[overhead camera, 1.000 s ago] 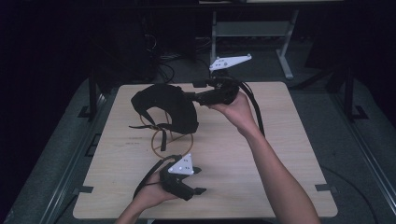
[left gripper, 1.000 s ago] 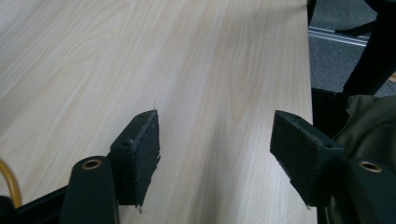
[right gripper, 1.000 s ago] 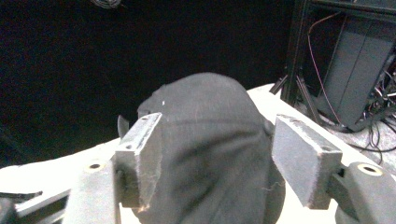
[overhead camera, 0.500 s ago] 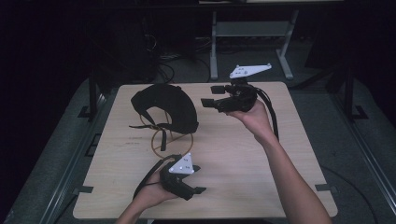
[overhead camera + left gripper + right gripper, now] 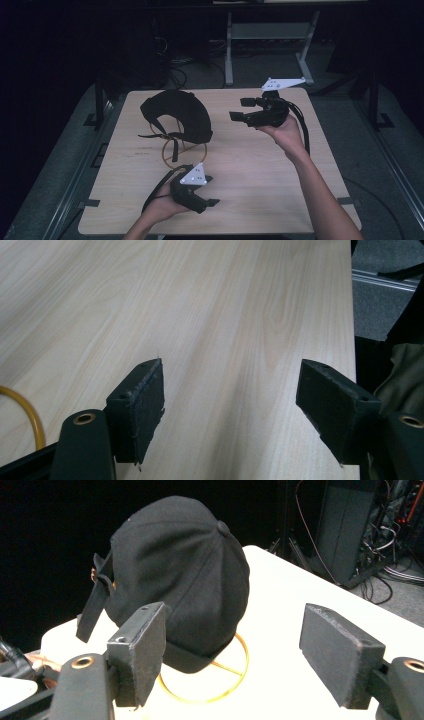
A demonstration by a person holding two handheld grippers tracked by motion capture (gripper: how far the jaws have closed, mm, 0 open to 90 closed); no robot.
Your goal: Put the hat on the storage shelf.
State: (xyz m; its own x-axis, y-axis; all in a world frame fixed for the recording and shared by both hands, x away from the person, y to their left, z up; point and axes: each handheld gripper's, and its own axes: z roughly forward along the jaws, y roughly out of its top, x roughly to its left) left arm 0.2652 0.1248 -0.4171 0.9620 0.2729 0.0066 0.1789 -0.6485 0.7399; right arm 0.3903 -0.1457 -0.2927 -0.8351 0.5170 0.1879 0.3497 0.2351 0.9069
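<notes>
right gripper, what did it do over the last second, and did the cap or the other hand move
The right gripper let go of the cap and drew back to the person's right, away from it; it now hangs open above the table with its jaws turned toward the cap. The cap sits as it was on its wire stand, and the left gripper stayed open at the near edge.

My right hand-held gripper [image 5: 235,655] had its jaws spread wide, nothing between them. Ahead, a black cap [image 5: 180,575] sat propped on a yellow wire ring stand [image 5: 220,692] on the pale surface [image 5: 300,595], its strap hanging at the left.
</notes>
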